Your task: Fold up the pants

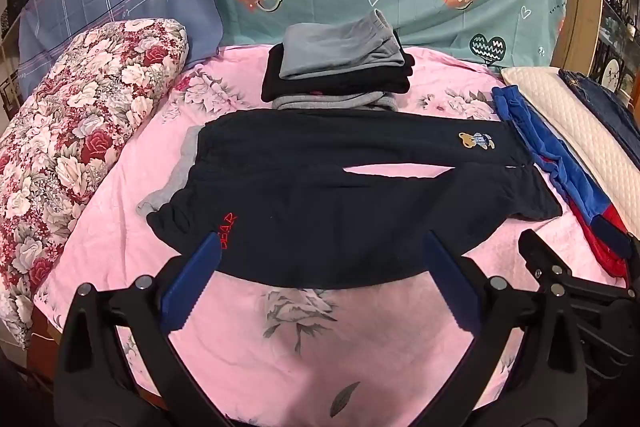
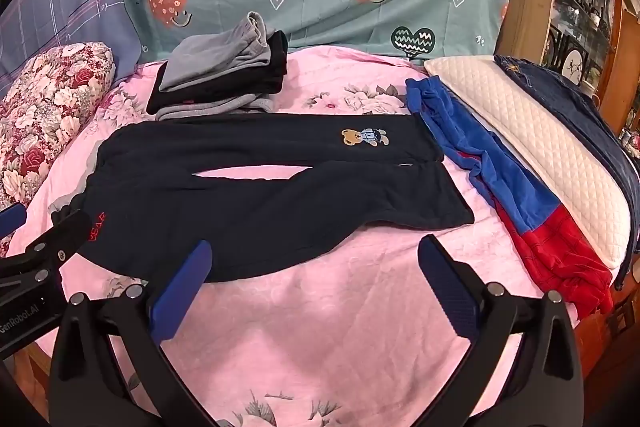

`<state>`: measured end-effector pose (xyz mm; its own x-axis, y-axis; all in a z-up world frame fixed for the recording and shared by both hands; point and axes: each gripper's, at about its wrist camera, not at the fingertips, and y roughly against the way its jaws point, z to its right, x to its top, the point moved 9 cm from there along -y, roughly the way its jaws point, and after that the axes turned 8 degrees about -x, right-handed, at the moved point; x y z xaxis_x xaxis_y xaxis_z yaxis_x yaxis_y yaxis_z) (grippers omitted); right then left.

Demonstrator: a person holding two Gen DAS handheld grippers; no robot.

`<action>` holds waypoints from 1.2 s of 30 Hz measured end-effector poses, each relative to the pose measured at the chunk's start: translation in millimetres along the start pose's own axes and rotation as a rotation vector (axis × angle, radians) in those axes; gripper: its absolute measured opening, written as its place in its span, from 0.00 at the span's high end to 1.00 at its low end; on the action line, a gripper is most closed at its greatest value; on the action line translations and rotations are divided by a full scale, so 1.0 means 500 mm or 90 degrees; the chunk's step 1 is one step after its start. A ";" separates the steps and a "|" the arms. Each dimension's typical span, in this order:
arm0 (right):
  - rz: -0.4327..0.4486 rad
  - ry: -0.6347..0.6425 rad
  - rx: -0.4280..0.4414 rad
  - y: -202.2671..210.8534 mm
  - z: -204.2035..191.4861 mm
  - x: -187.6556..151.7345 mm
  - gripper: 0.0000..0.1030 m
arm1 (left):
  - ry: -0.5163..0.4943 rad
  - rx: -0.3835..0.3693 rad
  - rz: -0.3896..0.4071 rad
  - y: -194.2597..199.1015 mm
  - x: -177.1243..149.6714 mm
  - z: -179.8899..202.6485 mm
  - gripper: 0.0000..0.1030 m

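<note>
both grippers [image 1: 320,267] [image 2: 312,267] above dark pants [image 1: 340,195]

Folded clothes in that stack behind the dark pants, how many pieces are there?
3 visible: a grey piece on top, a black one under it, a grey one at the bottom. More may be hidden between.

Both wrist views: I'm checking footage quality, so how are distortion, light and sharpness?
Left wrist view: strong fisheye bending, dark corners, warm even light, dark pants sharp but low in detail. Right wrist view: same curvature and dark corners, bear patch crisp, no glare.
</note>
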<state>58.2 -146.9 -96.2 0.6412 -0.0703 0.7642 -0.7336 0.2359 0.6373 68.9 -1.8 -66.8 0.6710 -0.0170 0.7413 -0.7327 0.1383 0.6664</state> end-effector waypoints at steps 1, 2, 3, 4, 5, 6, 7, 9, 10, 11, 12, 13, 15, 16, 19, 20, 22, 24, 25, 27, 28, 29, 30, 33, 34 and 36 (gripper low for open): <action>0.000 0.000 0.000 0.000 0.001 0.001 0.01 | 0.000 0.000 -0.001 0.000 0.000 0.000 0.02; 0.000 0.001 -0.001 0.000 0.000 0.000 0.01 | 0.001 -0.001 -0.001 -0.001 -0.001 0.000 0.02; 0.000 0.002 -0.001 0.000 0.000 0.000 0.01 | 0.002 -0.001 -0.001 -0.001 0.000 -0.001 0.02; 0.000 0.002 -0.001 0.000 0.000 0.000 0.01 | 0.002 -0.001 -0.001 -0.001 -0.001 -0.001 0.02; -0.001 0.002 -0.002 0.000 0.000 0.001 0.01 | 0.002 -0.001 -0.001 -0.001 -0.001 -0.001 0.02; -0.001 0.002 -0.002 0.000 0.000 0.000 0.01 | 0.001 -0.002 -0.001 -0.001 -0.001 -0.001 0.02; -0.001 0.002 -0.001 0.000 0.000 0.000 0.01 | 0.002 -0.002 -0.001 -0.001 -0.001 -0.001 0.02; 0.000 0.002 -0.002 0.000 -0.001 0.000 0.01 | 0.003 -0.002 -0.001 -0.001 -0.002 -0.002 0.02; 0.000 0.002 -0.002 0.000 -0.001 0.000 0.01 | 0.003 -0.002 -0.001 -0.001 -0.002 -0.003 0.02; 0.000 0.002 -0.002 0.000 0.000 0.000 0.01 | 0.004 -0.002 -0.001 -0.001 -0.002 -0.003 0.02; 0.000 0.003 -0.002 0.000 0.000 0.001 0.01 | 0.005 -0.003 -0.001 -0.001 -0.003 -0.005 0.02; -0.001 0.003 -0.002 0.000 0.000 0.000 0.01 | 0.005 -0.003 -0.001 -0.001 -0.004 -0.005 0.02; -0.001 0.003 -0.001 0.000 0.000 0.000 0.01 | 0.005 -0.003 -0.001 -0.001 -0.004 -0.006 0.02; -0.001 0.003 -0.001 0.000 0.000 0.000 0.01 | 0.005 -0.003 -0.001 -0.001 -0.004 -0.006 0.02; -0.001 0.003 0.001 0.001 -0.001 -0.002 0.01 | 0.007 -0.003 -0.004 0.000 -0.006 -0.010 0.02; 0.000 0.004 0.001 0.001 -0.001 -0.002 0.01 | 0.008 -0.003 -0.005 -0.001 -0.007 -0.012 0.02; 0.000 0.005 0.000 0.001 -0.002 -0.003 0.01 | 0.011 -0.003 -0.006 -0.001 -0.007 -0.014 0.02; -0.001 0.004 0.001 0.001 -0.003 -0.004 0.01 | 0.012 -0.002 -0.006 -0.001 -0.006 -0.016 0.02; -0.001 0.004 0.000 0.000 -0.003 -0.005 0.01 | 0.012 -0.002 -0.007 -0.001 -0.006 -0.016 0.02; -0.001 0.006 0.001 0.000 -0.003 -0.006 0.01 | 0.013 -0.002 -0.008 -0.002 -0.006 -0.015 0.02; -0.001 0.006 0.001 0.000 -0.003 -0.005 0.01 | 0.014 -0.002 -0.009 -0.002 -0.006 -0.015 0.02; 0.000 0.007 0.000 0.000 -0.003 -0.005 0.01 | 0.014 -0.002 -0.008 -0.002 -0.006 -0.015 0.02; 0.000 0.007 0.001 0.001 -0.003 -0.006 0.01 | 0.013 -0.002 -0.008 -0.002 -0.006 -0.015 0.02; 0.000 0.006 0.000 0.001 -0.004 -0.006 0.01 | 0.014 -0.002 -0.008 -0.002 -0.006 -0.016 0.02; -0.001 0.006 0.001 0.001 -0.004 -0.005 0.01 | 0.013 -0.002 -0.008 -0.002 -0.006 -0.016 0.02; -0.001 0.006 0.001 0.001 -0.004 -0.006 0.01 | 0.013 -0.002 -0.008 -0.002 -0.006 -0.016 0.02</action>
<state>56.4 -144.6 -98.2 0.6441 -0.0616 0.7625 -0.7334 0.2337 0.6384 68.7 5.9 -70.3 0.6827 0.0016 0.7307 -0.7235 0.1415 0.6756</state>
